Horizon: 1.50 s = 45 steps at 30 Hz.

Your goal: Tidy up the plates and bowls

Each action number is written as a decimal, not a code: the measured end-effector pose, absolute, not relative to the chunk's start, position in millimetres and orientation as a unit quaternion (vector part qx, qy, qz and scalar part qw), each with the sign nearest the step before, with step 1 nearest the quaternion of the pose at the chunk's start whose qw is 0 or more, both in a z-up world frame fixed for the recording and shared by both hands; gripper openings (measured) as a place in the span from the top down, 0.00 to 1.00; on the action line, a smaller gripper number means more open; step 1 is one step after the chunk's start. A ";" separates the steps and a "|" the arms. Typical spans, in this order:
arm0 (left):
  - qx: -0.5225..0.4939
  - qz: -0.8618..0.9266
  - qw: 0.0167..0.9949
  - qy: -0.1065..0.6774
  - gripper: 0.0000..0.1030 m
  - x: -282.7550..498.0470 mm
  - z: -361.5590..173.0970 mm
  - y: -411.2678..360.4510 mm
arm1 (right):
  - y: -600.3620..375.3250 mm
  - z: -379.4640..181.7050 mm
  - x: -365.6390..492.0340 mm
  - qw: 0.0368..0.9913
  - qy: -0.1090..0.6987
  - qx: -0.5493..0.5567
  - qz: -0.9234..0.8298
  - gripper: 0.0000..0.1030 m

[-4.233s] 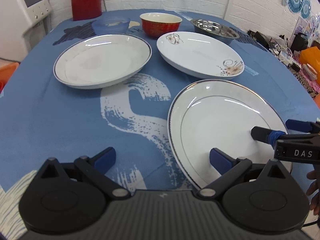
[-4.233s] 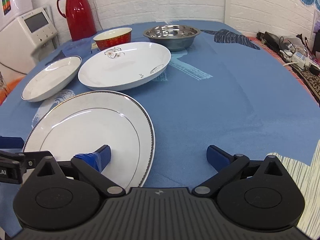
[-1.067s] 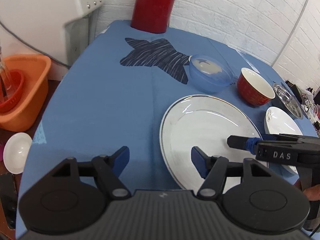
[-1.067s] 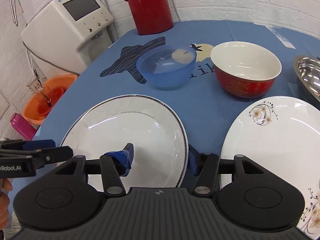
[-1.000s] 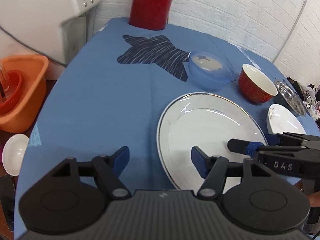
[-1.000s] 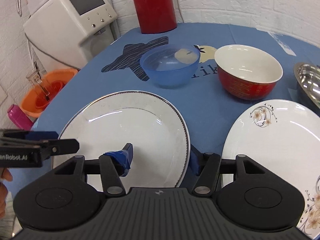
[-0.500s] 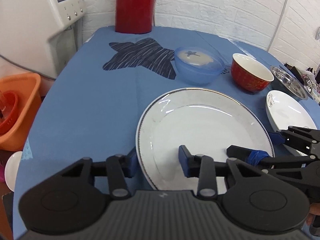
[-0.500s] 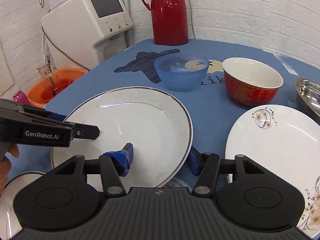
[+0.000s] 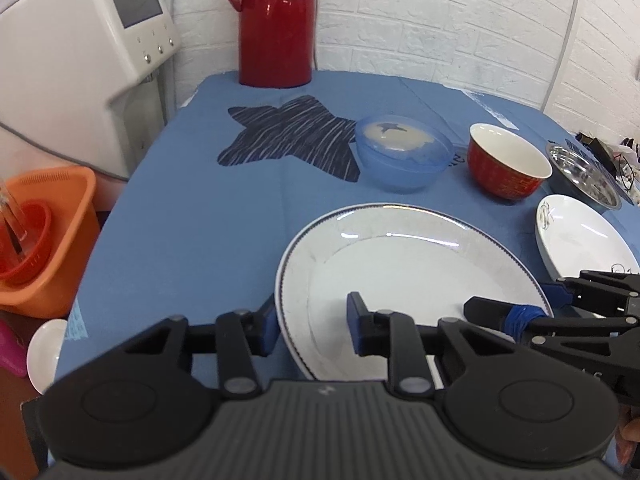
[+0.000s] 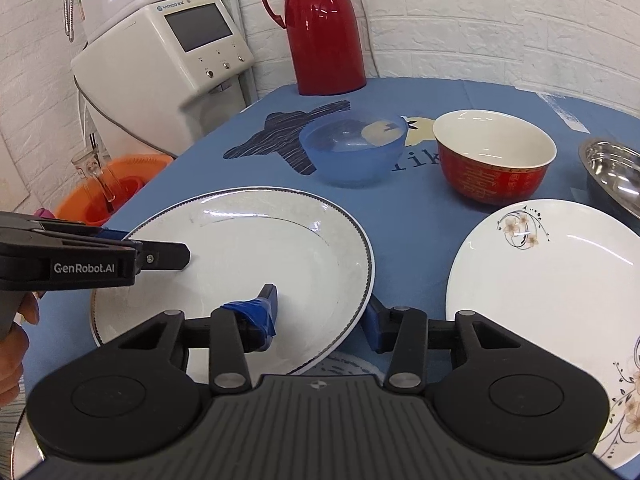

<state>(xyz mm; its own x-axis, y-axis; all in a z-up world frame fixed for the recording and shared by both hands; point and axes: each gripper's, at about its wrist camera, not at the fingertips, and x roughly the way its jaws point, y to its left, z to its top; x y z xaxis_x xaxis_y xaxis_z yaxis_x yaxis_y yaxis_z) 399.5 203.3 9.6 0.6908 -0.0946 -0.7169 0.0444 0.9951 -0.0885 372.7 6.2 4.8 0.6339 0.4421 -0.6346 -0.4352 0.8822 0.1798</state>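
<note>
Left wrist view: the left tongs (image 9: 312, 322) are clenched on the near-left rim of a large white plate (image 9: 408, 264), one blue-tipped finger under the edge and the other on its face. The plate is lifted and tilted above the blue-clothed table (image 9: 192, 208). The right tongs (image 9: 516, 312) come in from the right and grip the plate's opposite rim. Beyond it stand a translucent blue bowl (image 9: 404, 160), a red bowl (image 9: 508, 166), a steel bowl (image 9: 584, 178) and a flowered white plate (image 9: 584, 240); a red thermos (image 9: 276, 20) stands at the far edge.

Right wrist view: the right tongs (image 10: 320, 314) pinch the same plate (image 10: 248, 256) at its near-right rim, one taped finger on top, the other beneath. The left tongs (image 10: 160, 254) hold its left side, a hand (image 10: 16, 344) behind them. Just right lies the flowered plate (image 10: 552, 292), with the red bowl (image 10: 494, 156) and blue bowl (image 10: 352, 148) behind. At the lower left corner, part of another plate's rim (image 10: 18, 440) shows below.
</note>
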 end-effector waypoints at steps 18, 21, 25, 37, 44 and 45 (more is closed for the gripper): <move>-0.057 -0.087 0.876 0.471 0.84 424.1 7.0 224.1 | 33.4 19.0 418.7 0.830 0.492 -0.086 0.249 0.60; -0.056 -0.087 0.879 0.466 0.85 421.8 6.8 224.8 | 28.3 17.5 410.8 0.841 0.470 -0.089 0.252 0.66; -0.053 -0.088 0.887 0.451 0.86 415.9 12.2 223.9 | 27.6 20.9 408.4 0.848 0.460 -0.092 0.248 0.68; -0.033 -0.070 0.902 0.425 0.86 401.8 64.6 213.7 | 18.0 40.3 402.0 0.854 0.460 -0.039 0.241 0.67; -0.054 -0.056 0.889 0.451 0.86 417.1 56.1 216.0 | 16.3 41.0 409.8 0.841 0.486 -0.009 0.236 0.67; -0.057 -0.053 0.886 0.457 0.86 420.5 51.7 216.4 | 17.6 39.8 411.8 0.840 0.487 -0.012 0.237 0.67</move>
<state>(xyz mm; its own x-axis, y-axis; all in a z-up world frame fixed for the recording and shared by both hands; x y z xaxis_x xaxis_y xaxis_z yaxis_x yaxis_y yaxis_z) 420.5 216.4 51.7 0.5776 -0.1452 -0.8033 0.0416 0.9880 -0.1486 411.8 17.6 39.8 0.4131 0.3866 -0.8246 -0.4108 0.8872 0.2101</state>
